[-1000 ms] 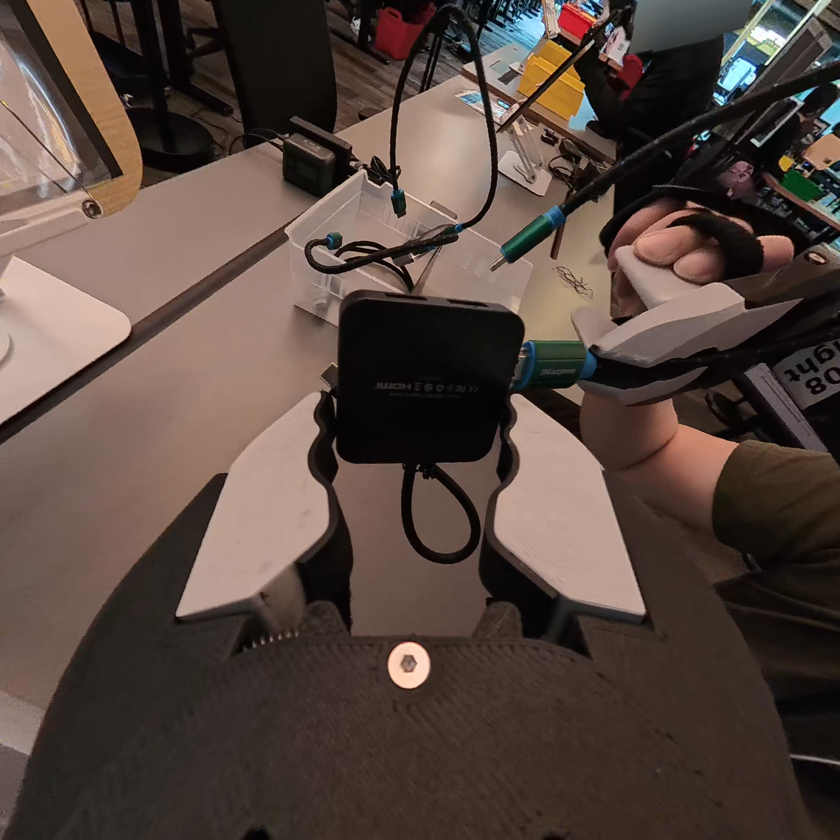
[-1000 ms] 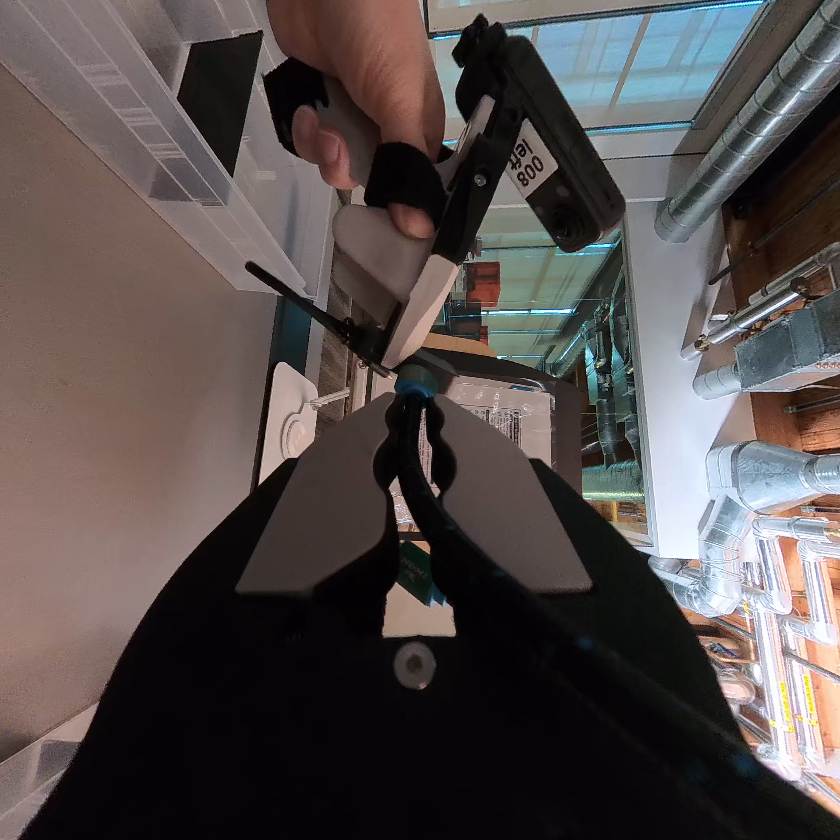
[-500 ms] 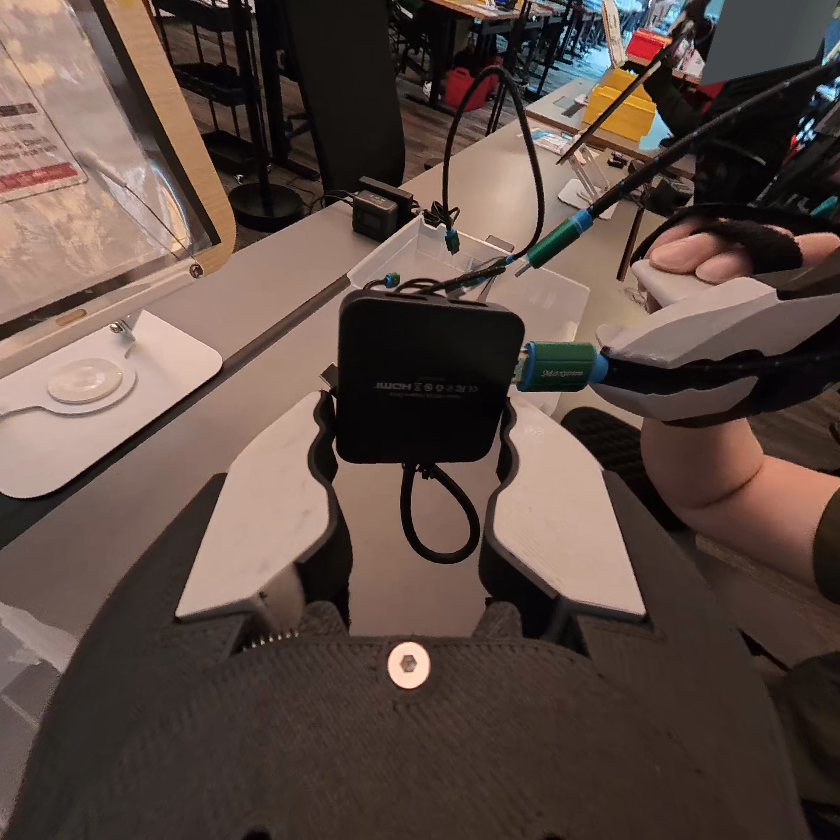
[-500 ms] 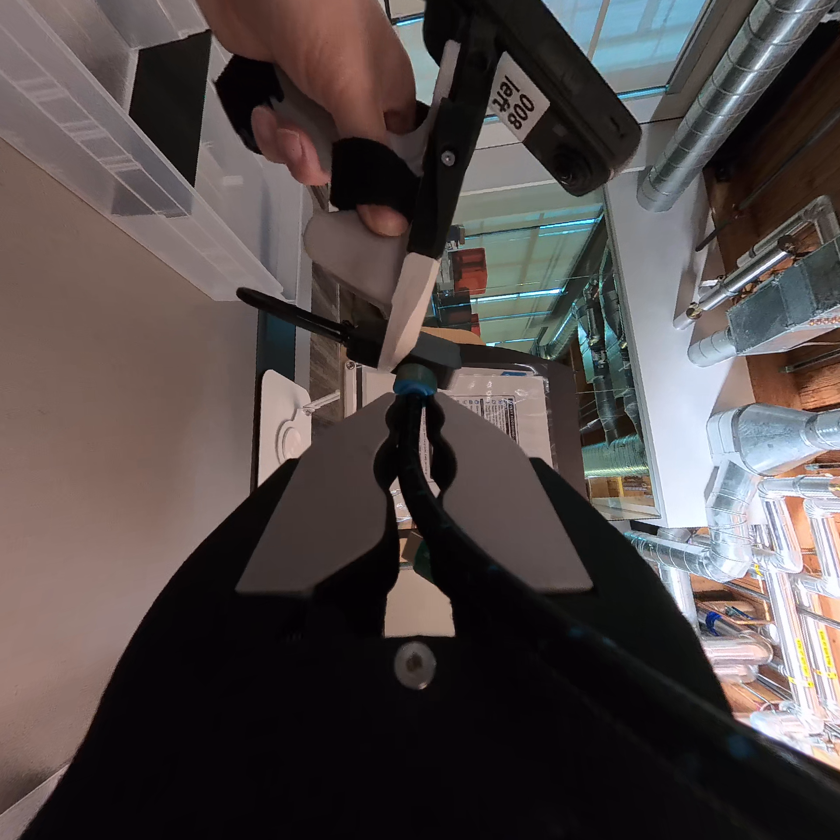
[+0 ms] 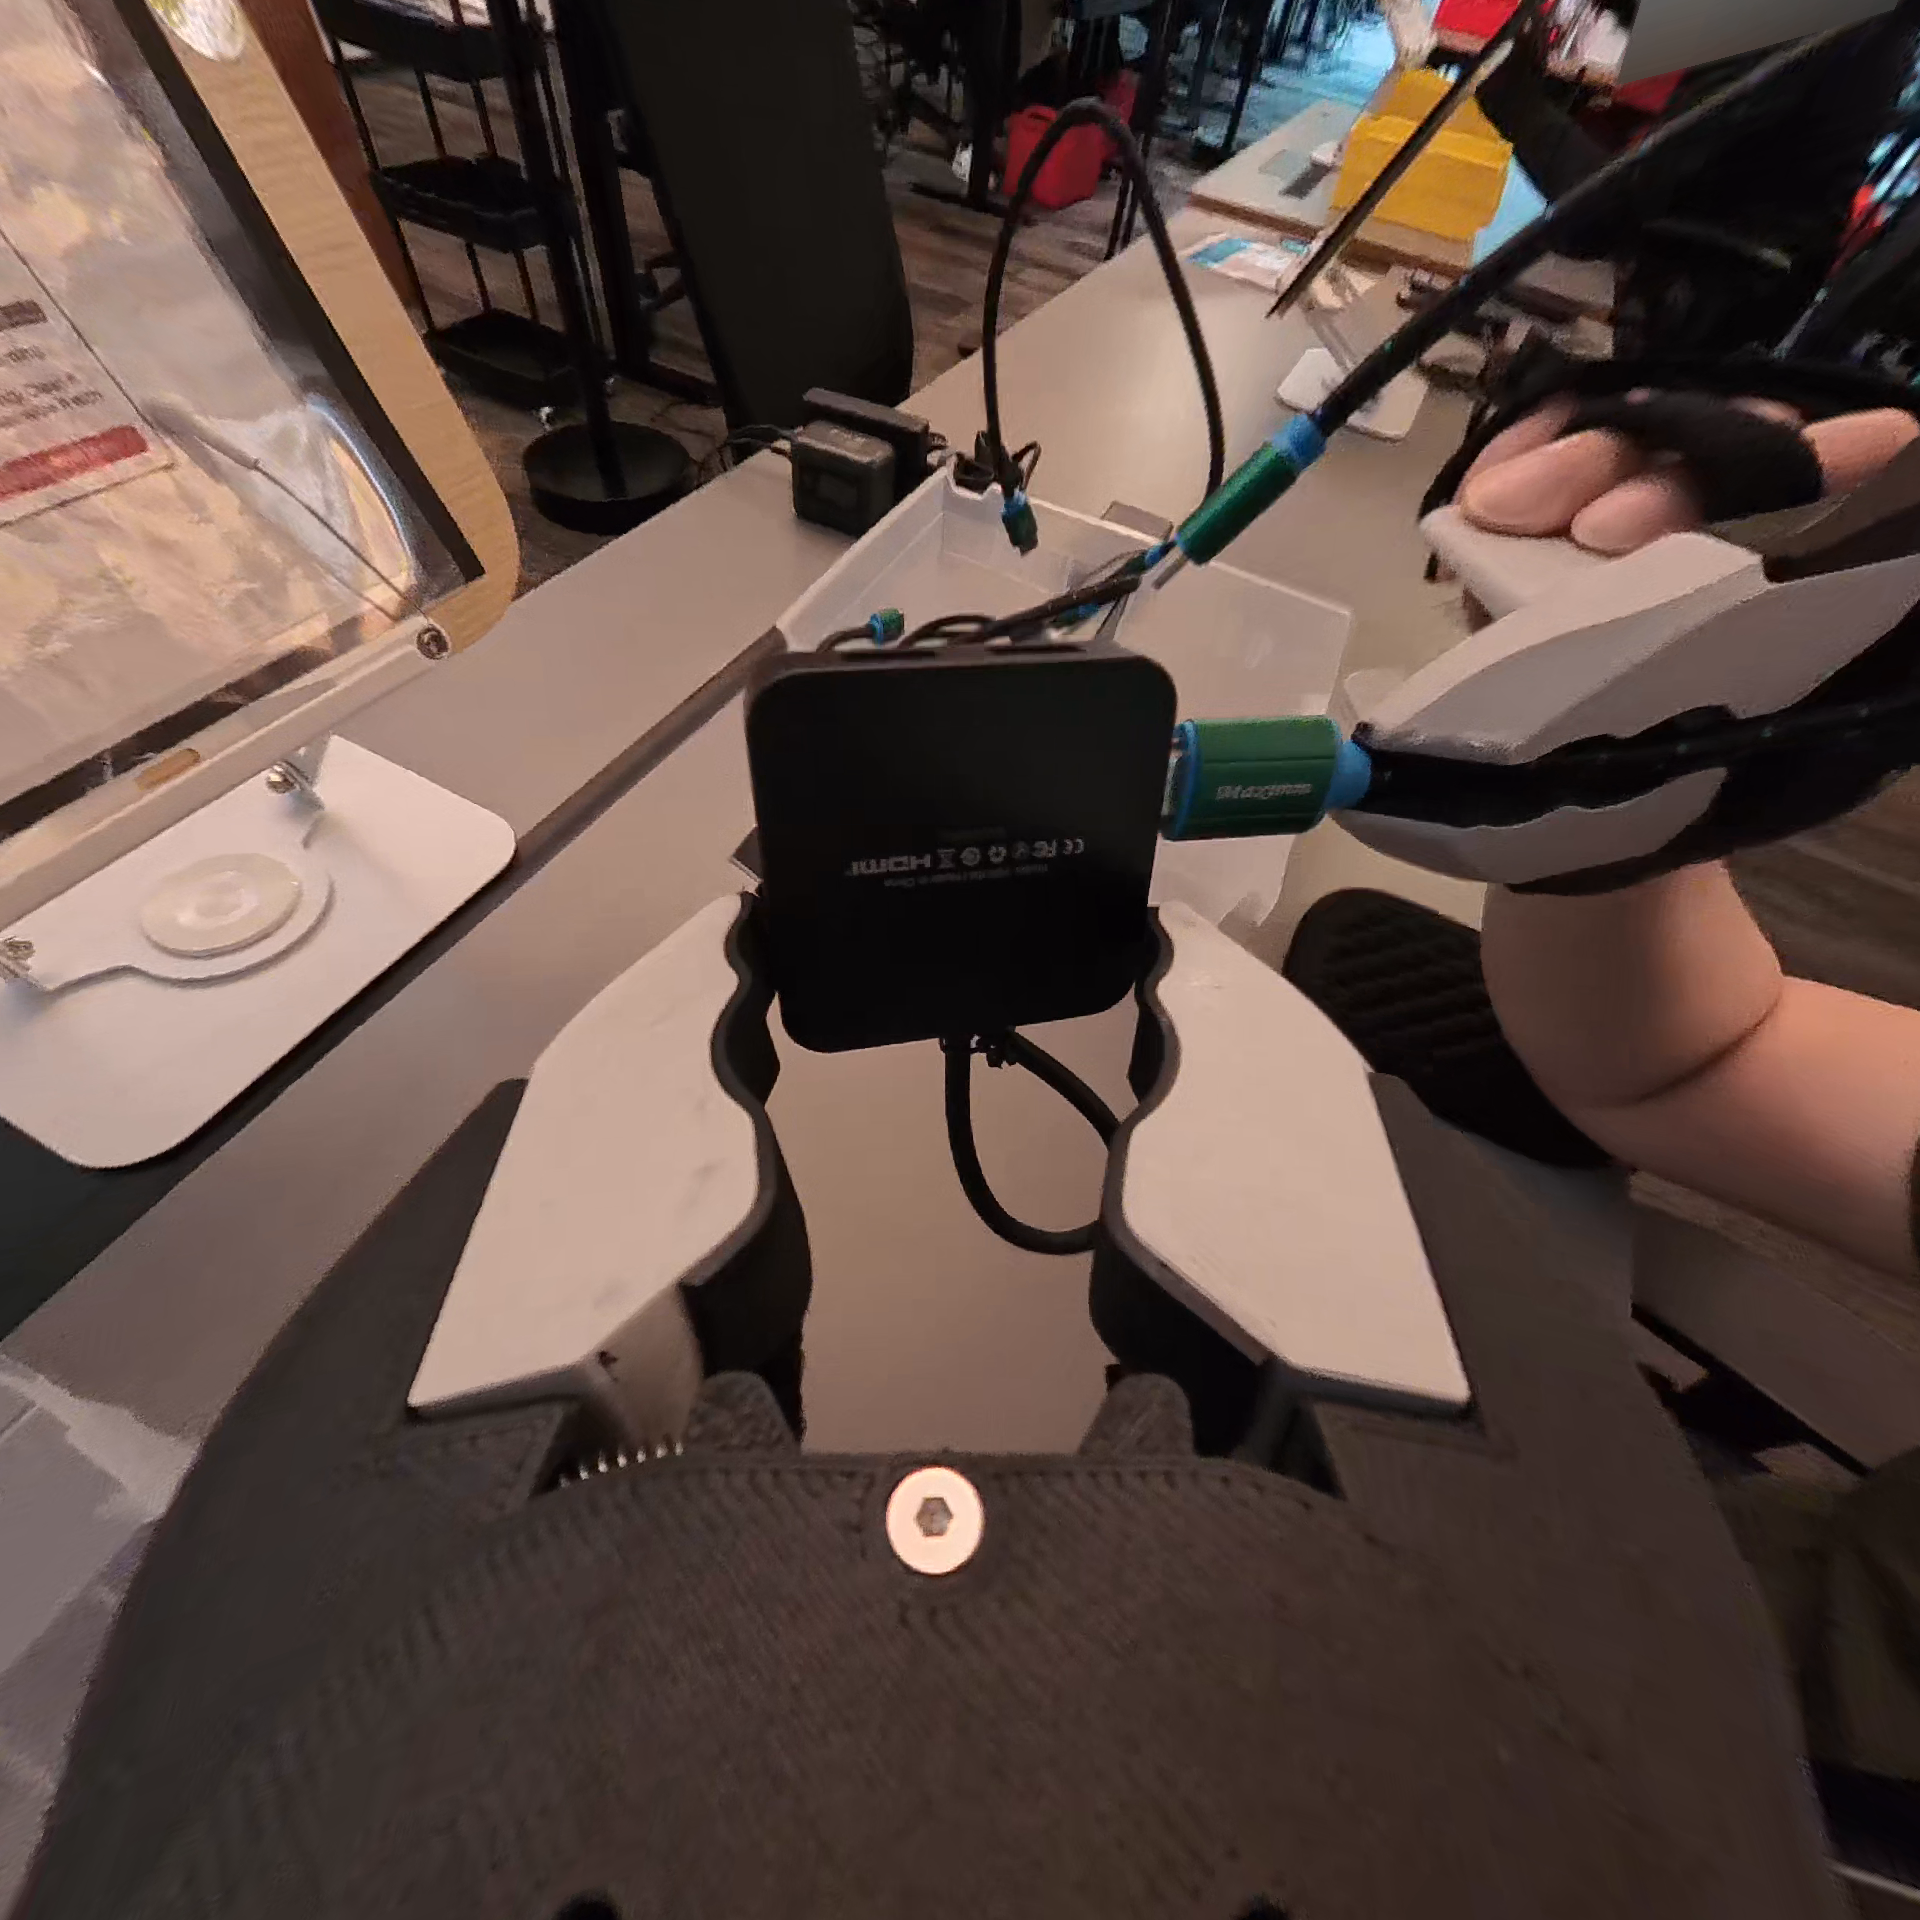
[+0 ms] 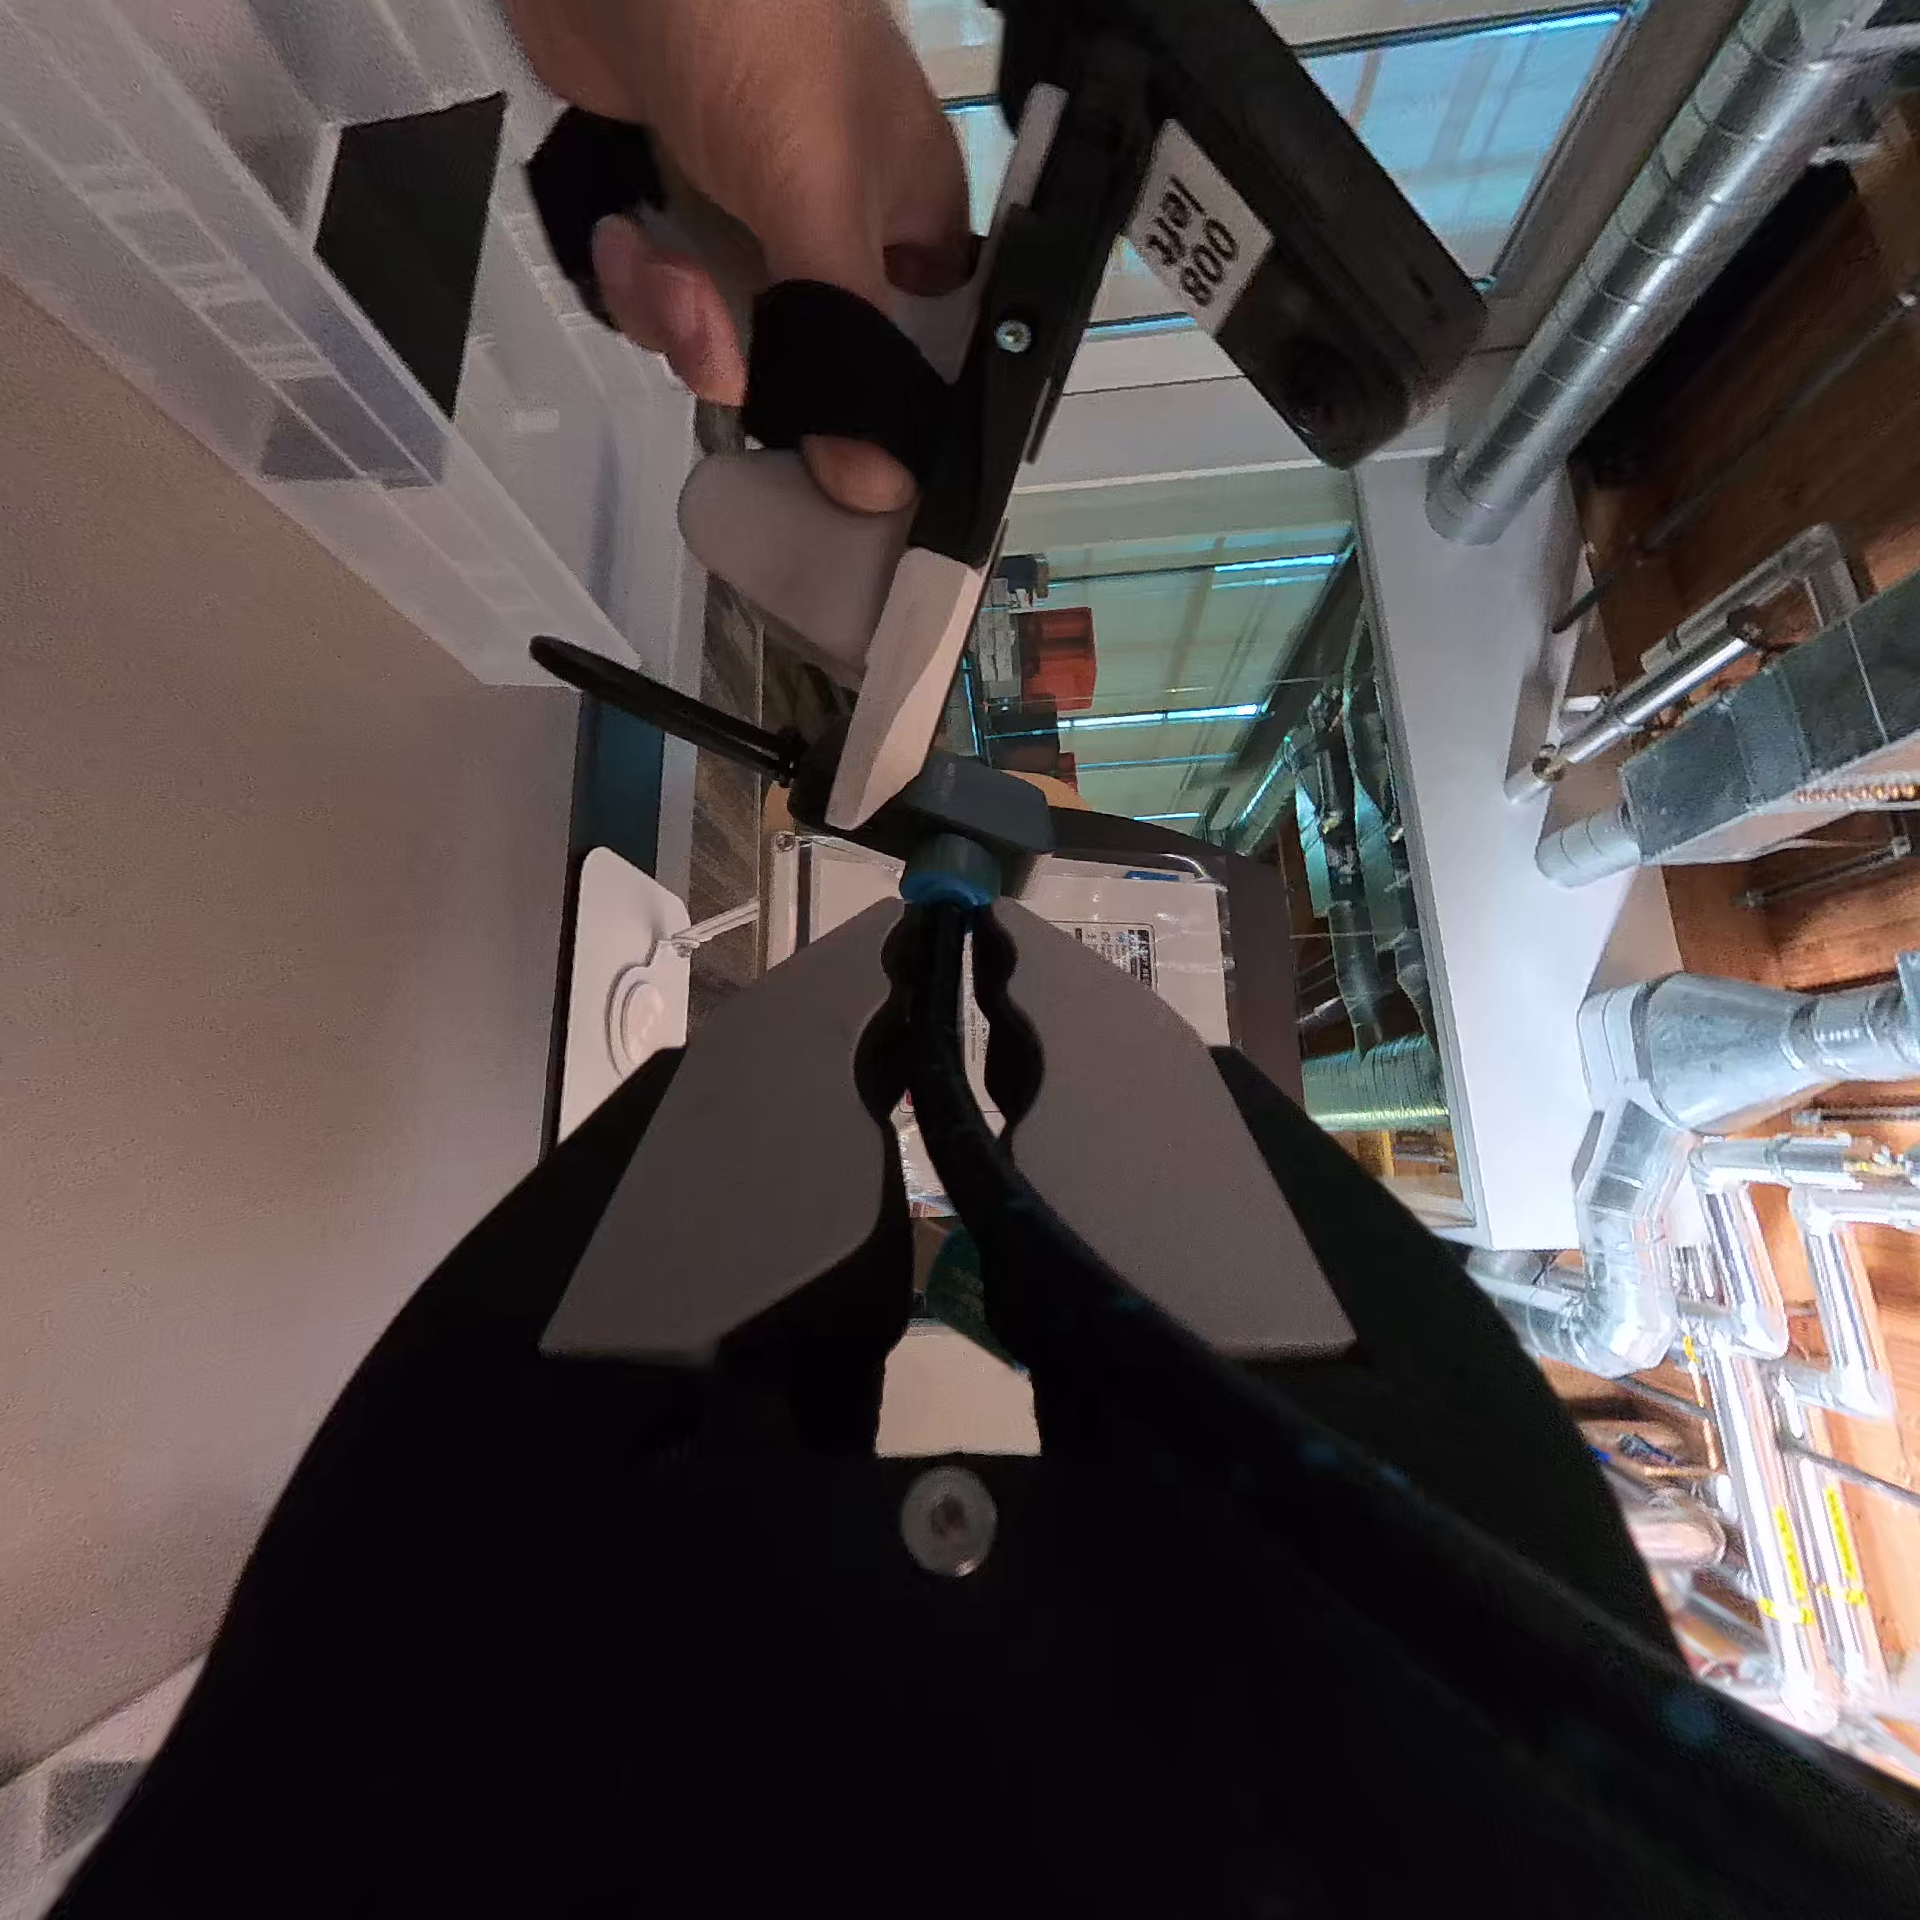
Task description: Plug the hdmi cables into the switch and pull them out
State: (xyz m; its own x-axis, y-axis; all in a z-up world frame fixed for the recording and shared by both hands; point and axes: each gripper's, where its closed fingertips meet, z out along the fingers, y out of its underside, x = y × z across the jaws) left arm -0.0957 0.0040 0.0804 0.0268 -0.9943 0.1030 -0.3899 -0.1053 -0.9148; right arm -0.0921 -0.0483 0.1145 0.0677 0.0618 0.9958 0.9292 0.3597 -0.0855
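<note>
My left gripper (image 5: 951,951) is shut on a black square HDMI switch (image 5: 956,831) and holds it above the grey table (image 5: 644,790). A short black pigtail cable (image 5: 997,1164) loops from its near edge. My right gripper (image 5: 1361,769) comes in from the right, shut on a black HDMI cable just behind its green plug (image 5: 1252,777). The plug sits at the switch's right side port. In the right wrist view the cable (image 6: 935,997) runs between my right gripper's fingers (image 6: 1101,1060) to the plug (image 6: 956,868) at the switch (image 6: 982,805). A second green plug (image 5: 1242,504) hangs free above.
A clear plastic bin (image 5: 1226,623) with more cables lies behind the switch. A display on a white stand (image 5: 239,935) is at the left. A black adapter (image 5: 857,462) sits at the table's back. A person's hand (image 6: 748,187) holds the left gripper.
Both grippers have lifted and shifted with the switch and cable still held, so the table and bin look lower and the stand nearer. The green plug stays at the switch's side.
</note>
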